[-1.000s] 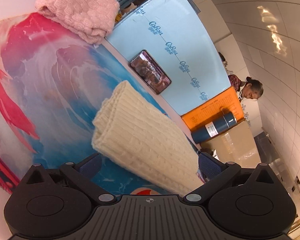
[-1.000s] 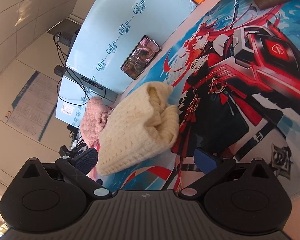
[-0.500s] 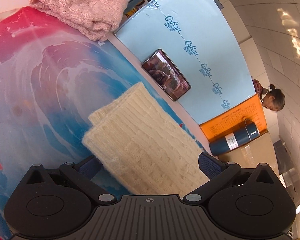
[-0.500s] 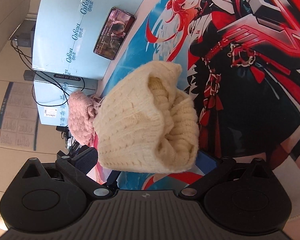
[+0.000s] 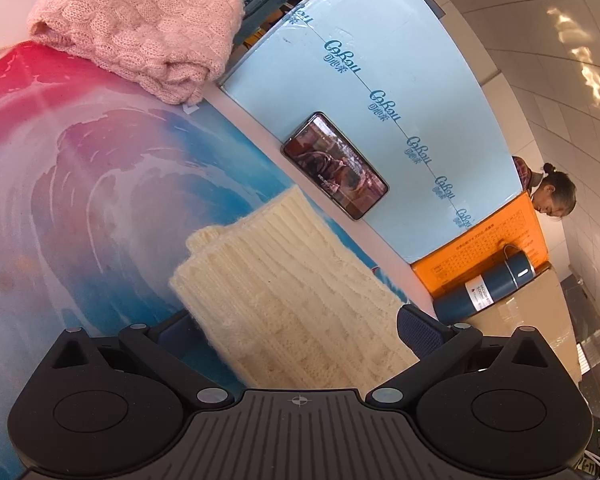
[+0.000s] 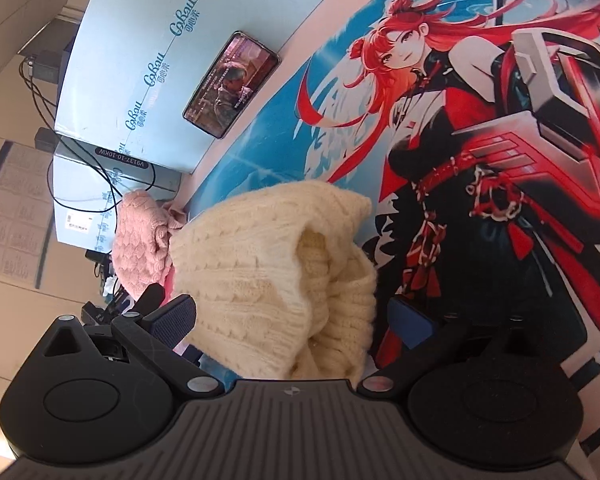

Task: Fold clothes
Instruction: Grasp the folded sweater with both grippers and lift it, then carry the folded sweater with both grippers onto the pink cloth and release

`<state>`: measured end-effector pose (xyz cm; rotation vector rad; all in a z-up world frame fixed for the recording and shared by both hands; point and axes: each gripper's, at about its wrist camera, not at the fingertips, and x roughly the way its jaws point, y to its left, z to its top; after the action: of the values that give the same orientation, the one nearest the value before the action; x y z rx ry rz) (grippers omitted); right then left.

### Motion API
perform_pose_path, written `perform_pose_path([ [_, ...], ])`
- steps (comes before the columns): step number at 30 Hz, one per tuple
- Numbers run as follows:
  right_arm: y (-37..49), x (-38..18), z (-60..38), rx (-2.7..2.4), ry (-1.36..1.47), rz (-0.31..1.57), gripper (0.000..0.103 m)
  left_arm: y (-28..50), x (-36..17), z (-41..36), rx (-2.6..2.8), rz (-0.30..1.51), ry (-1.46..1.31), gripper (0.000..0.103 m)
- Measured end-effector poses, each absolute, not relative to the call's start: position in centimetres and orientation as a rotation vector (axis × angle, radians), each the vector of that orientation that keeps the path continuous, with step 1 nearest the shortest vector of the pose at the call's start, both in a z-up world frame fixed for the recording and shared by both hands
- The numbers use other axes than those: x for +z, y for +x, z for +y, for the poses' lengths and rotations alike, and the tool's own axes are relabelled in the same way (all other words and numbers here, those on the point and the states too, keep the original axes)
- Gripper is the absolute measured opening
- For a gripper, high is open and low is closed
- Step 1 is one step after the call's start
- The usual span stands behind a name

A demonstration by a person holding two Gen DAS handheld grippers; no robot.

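Note:
A folded cream knitted sweater (image 5: 284, 280) lies on the printed table mat (image 5: 60, 180). Its near end fills the gap between the wide-apart fingers of my left gripper (image 5: 296, 324), which is open. From the other side, the cream sweater (image 6: 260, 264) shows its bulging folded end, and that end sits between the spread fingers of my right gripper (image 6: 292, 316), also open. A folded pink knitted sweater (image 5: 140, 28) rests at the mat's far corner, and this pink sweater (image 6: 140, 252) shows behind the cream one in the right wrist view.
A phone (image 5: 334, 164) leans on a pale blue board (image 5: 380, 80) along the table's back edge. An orange board (image 5: 496, 240) and a dark blue flask (image 5: 488, 284) stand further right. A person (image 5: 552, 196) is behind them. Cables and a box (image 6: 112, 160) are near the pink sweater.
My right gripper has closed in on the cream sweater, whose end now sits between its fingers. The left wrist view has shifted toward the pink sweater, with the cream one still between its fingers.

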<state>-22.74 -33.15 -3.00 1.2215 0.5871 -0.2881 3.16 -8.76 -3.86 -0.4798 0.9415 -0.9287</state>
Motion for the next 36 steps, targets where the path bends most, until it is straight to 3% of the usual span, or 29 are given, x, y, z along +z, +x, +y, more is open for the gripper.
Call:
perform_pose_path([
  [7,-20.6,-3.0,-32.0,-0.255,1.117,0.568,0.103,3.3,-3.8,-10.9,-0.971,0.898,-0.372,0.103],
  [9,-20.3,-2.9,-31.1,-0.252,1.065,0.567,0.097,3.1,-3.8,-11.2,-0.972,0.873,-0.356,0.102],
  [11,-20.1,-2.5,-29.9,-0.293,0.987,0.574,0.081,2.5,-4.0,-11.4,-0.958,0.826,-0.349,0.102],
  [13,-20.0,-2.3,-29.2,-0.329,0.935,0.584,0.068,2.1,-4.1,-11.6,-0.928,0.786,-0.338,0.092],
  [15,-19.9,-2.2,-28.9,-0.318,0.934,0.574,0.057,2.2,-4.3,-11.5,-0.924,0.772,-0.354,0.067],
  [16,-19.9,-2.1,-28.7,-0.306,0.926,0.566,0.050,2.3,-4.4,-11.3,-0.923,0.770,-0.374,0.063],
  [17,-19.8,-1.8,-28.4,-0.293,0.903,0.557,0.046,2.4,-4.3,-10.9,-0.918,0.761,-0.388,0.051],
  [19,-19.6,-1.0,-27.8,-0.258,0.856,0.538,0.042,2.5,-3.9,-10.1,-0.913,0.741,-0.420,0.043],
  [23,-18.8,0.6,-26.4,-0.171,0.776,0.499,0.039,2.8,-2.9,-7.8,-0.905,0.682,-0.493,0.038],
  [36,-7.5,7.7,-23.1,0.094,0.527,0.360,0.039,9.1,2.1,1.5,-0.807,0.373,-0.734,0.037],
])
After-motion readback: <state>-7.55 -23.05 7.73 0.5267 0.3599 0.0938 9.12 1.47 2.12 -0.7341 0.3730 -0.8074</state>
